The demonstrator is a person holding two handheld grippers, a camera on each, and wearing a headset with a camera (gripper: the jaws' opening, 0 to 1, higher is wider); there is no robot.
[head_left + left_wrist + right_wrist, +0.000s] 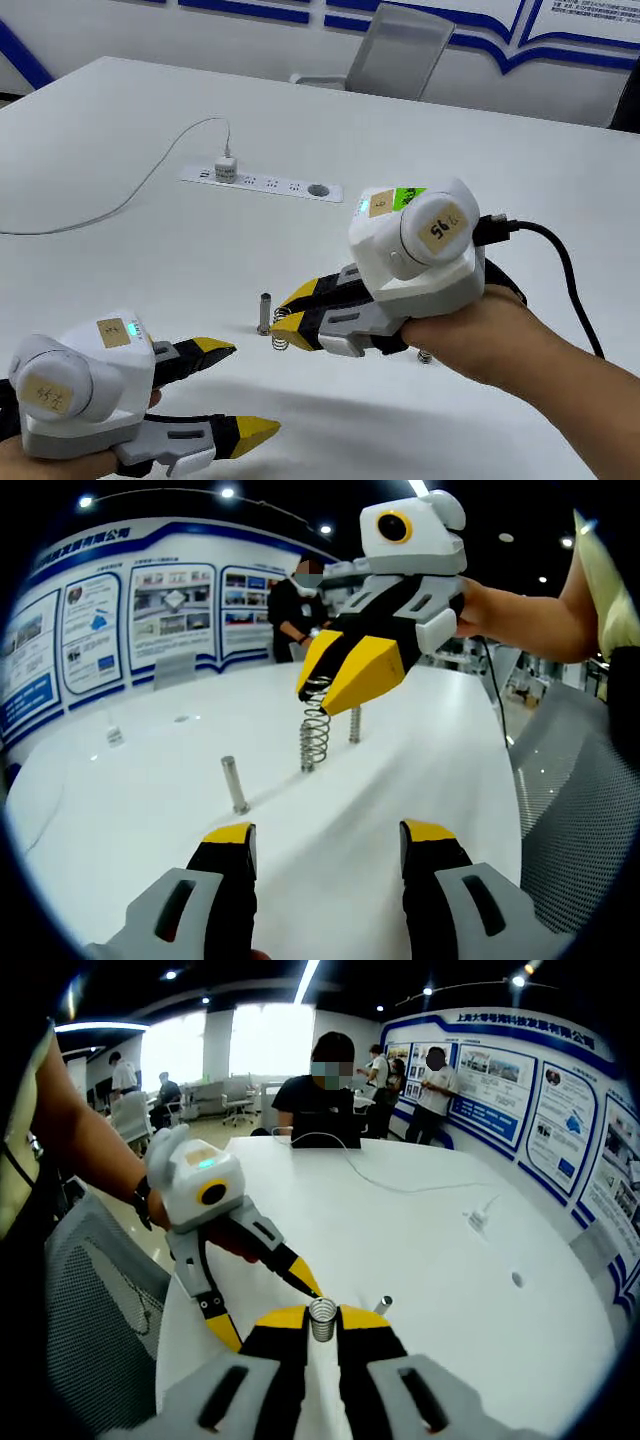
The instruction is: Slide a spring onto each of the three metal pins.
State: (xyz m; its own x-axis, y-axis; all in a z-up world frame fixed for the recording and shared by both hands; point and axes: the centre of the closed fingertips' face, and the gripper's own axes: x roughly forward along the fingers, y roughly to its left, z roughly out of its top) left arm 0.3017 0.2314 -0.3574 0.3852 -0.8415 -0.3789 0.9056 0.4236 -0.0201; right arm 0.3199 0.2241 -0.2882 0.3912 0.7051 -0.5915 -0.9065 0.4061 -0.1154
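Spring (314,732) stands almost upright, its long axis vertical with a slight lean. Its lower end is at the white desk (150,810) and its upper end is pinched between the yellow-tipped fingers (365,670) of the right gripper (315,702), which close narrowly on it. It is a bright steel wire coil, and from the right gripper view its open end looks like a ring. Whether it sits around a pin cannot be told.

A bare pin (233,783), a short grey metal cylinder, stands upright just beside it. A second pin (354,725) rises close behind. A second spring (425,355) lies on the desk under the right hand.

The left gripper (330,832) hangs low over the desk, fingers spread wide and empty.

Tan stickers (443,228) on the white housings carry handwritten marks too unclear to read. The blue-and-white wall panels (175,605) show Chinese text too small to make out.
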